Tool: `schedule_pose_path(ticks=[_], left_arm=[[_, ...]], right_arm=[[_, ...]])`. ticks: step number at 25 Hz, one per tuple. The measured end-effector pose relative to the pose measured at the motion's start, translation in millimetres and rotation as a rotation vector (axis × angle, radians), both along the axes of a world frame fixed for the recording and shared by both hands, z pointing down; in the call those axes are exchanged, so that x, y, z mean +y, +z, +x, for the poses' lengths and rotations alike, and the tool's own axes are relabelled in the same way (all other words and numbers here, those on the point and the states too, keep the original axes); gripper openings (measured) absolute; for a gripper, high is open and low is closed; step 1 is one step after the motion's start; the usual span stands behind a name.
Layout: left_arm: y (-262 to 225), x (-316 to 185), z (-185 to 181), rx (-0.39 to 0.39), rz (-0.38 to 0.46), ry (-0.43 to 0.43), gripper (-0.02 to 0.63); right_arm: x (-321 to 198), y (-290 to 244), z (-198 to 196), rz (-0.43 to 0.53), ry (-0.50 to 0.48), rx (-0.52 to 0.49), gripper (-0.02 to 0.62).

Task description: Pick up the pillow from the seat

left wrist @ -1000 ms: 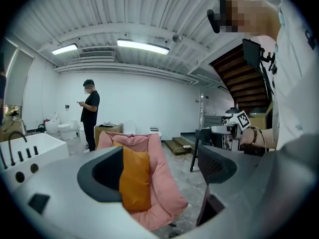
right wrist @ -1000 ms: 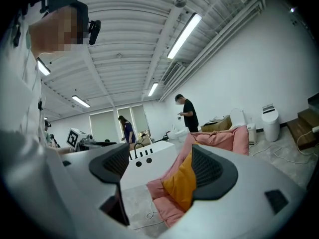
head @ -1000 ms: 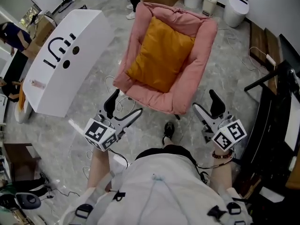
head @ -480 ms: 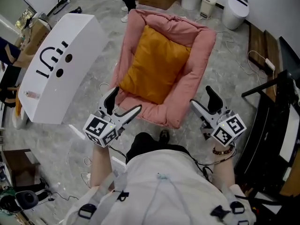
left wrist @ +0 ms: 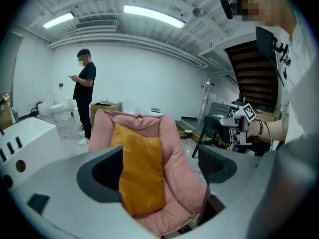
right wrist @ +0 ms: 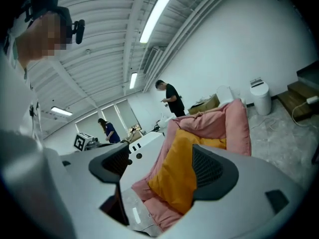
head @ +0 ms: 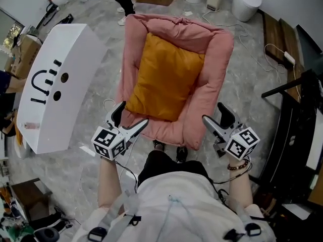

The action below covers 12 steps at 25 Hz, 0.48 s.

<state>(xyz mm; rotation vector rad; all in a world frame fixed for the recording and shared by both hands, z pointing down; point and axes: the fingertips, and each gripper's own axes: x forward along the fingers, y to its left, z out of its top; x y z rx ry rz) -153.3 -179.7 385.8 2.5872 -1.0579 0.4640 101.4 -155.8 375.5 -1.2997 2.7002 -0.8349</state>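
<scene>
Looking down in the head view, can see an orange pillow (head: 165,77) lying in the middle of the pink seat (head: 217,49), with a white box (head: 55,84) with a drawn face beside it. Can also see the left gripper (head: 130,117) and the right gripper (head: 215,116) held near the seat's front edge, one at each side, not touching it. In the gripper views, find both sets of jaws wide open and holding nothing, with the pillow farther off. Only there, spot a whole person in black (left wrist: 84,98) standing behind the seat. Only in the right gripper view, spot a person in blue (right wrist: 107,131).
</scene>
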Motion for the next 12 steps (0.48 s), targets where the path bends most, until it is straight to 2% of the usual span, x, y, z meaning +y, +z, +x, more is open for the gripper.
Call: schedule_pose_path(ticks=[4,9,12], left_arm=[[59.5,-57.7,-26.6,-0.008,-0.145,0.012,0.480],[142.9,-124.3,-42.9,-0.037,-0.275,0.062,0.489],[194.5,-162.6,-40.9,-0.072,-0.330,0.115,0.499]], right_arm=[[-44.7,64.9,1.3,-0.125,0.084,-0.033,0.385],[-98.7,175.2,-9.0,-0.246,0.094,0.063,0.385],[-142.3,225.9,-16.2,-0.285,0.119,0.007,0.385]])
